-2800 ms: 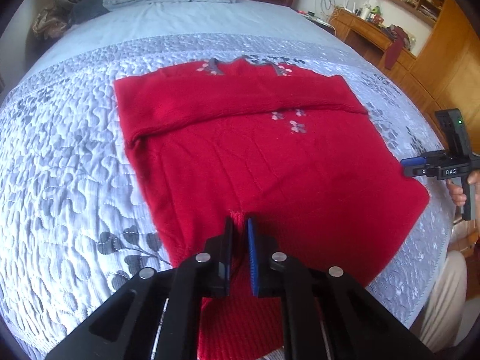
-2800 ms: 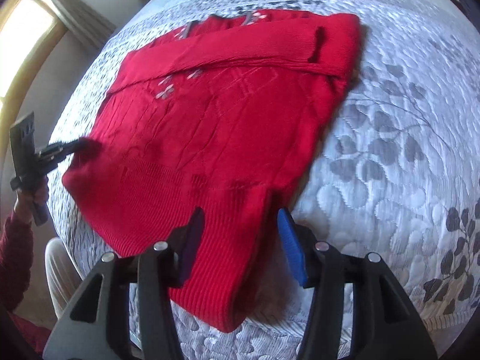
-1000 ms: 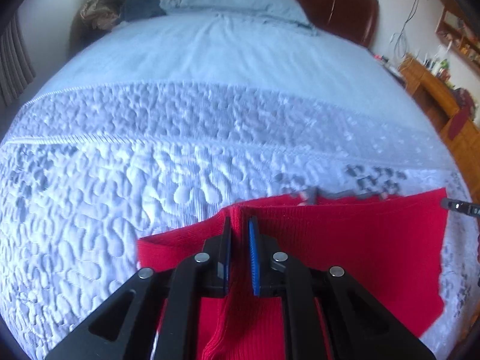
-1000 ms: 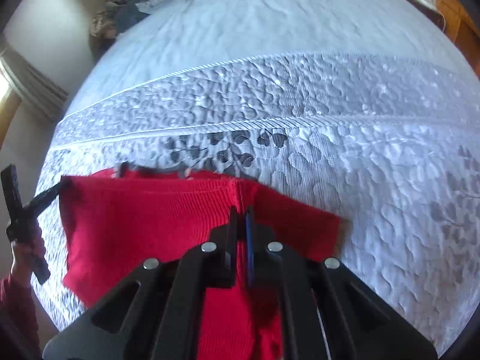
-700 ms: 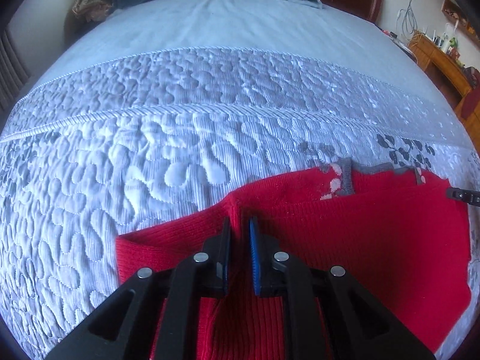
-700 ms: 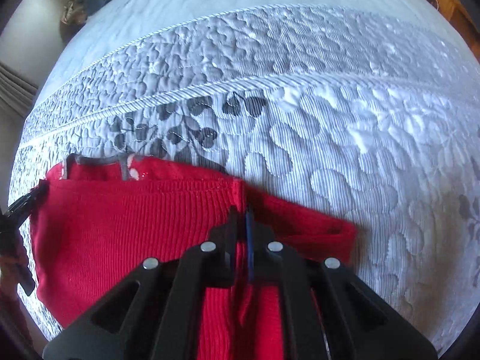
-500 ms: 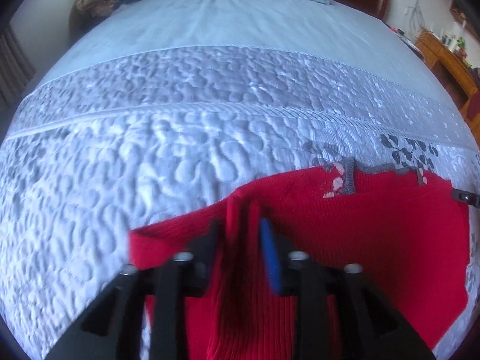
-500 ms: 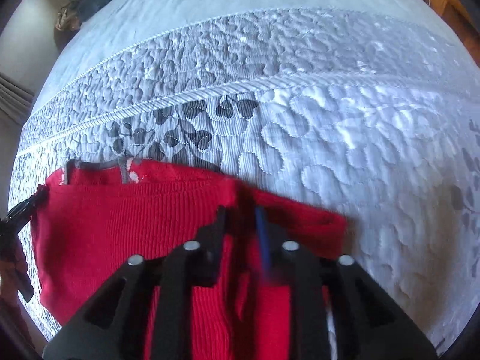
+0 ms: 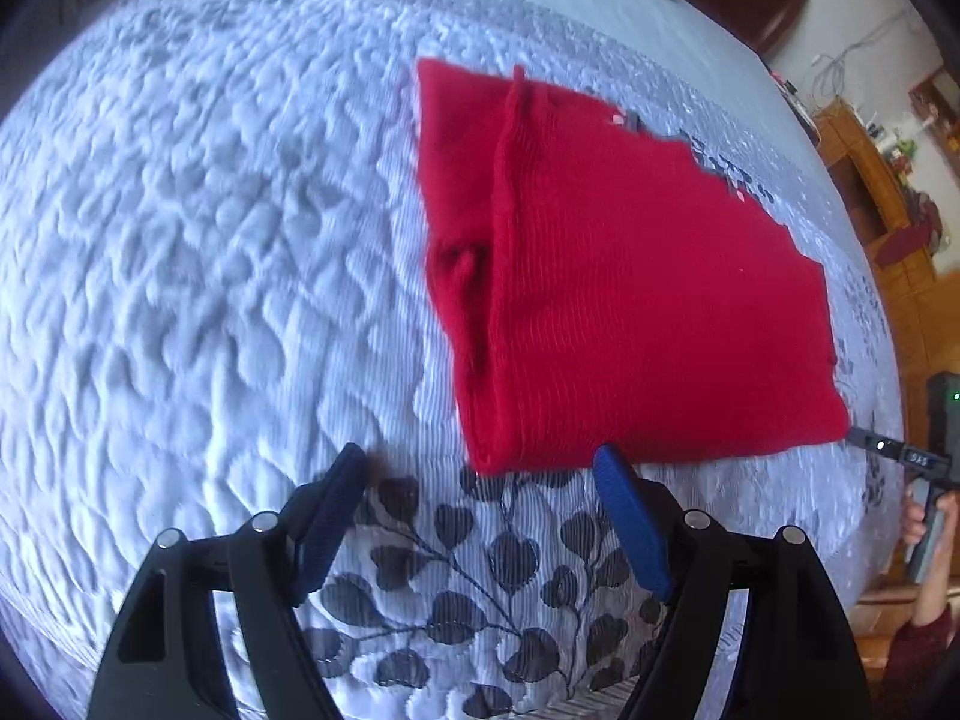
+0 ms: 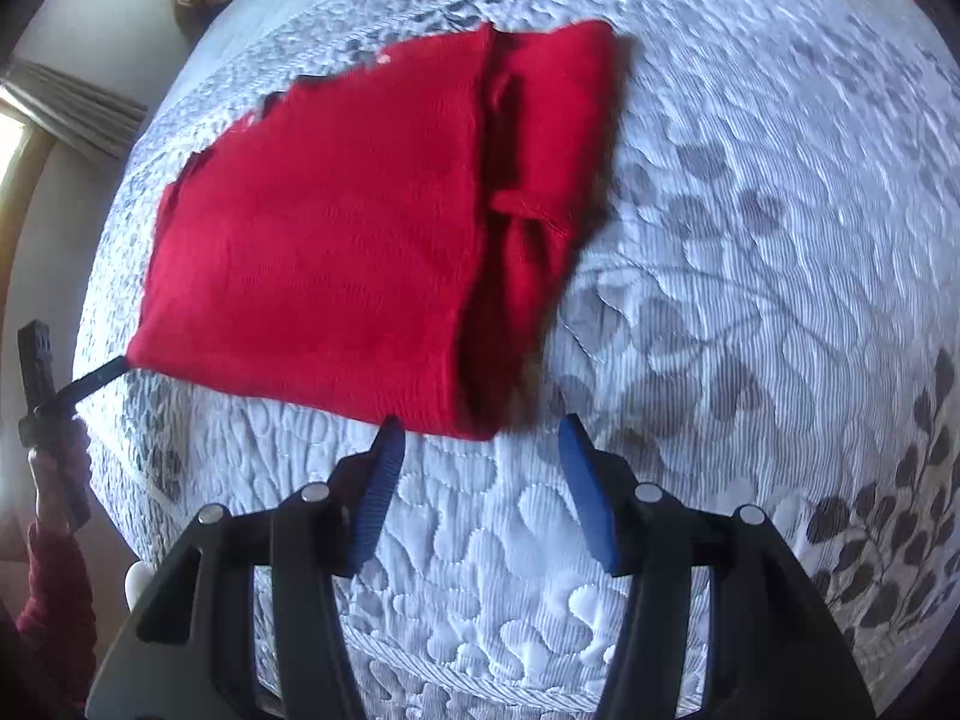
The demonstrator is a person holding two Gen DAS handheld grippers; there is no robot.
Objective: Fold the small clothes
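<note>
From your left wrist camera, one red sweater [image 9: 630, 276] lay folded into a rough rectangle on the quilted bedspread [image 9: 198, 228], at about one o'clock from your left gripper [image 9: 480, 510]. Its fingers stood wide apart, holding nothing, just short of the sweater's near edge. A raised ridge ran along the sweater's left side. At three o'clock your other gripper was cut off by the frame.

From your right wrist camera, the same single sweater [image 10: 360, 228] lay at eleven o'clock from your right gripper [image 10: 480, 480], whose fingers were spread and empty. The sweater's far edge was blurred.
</note>
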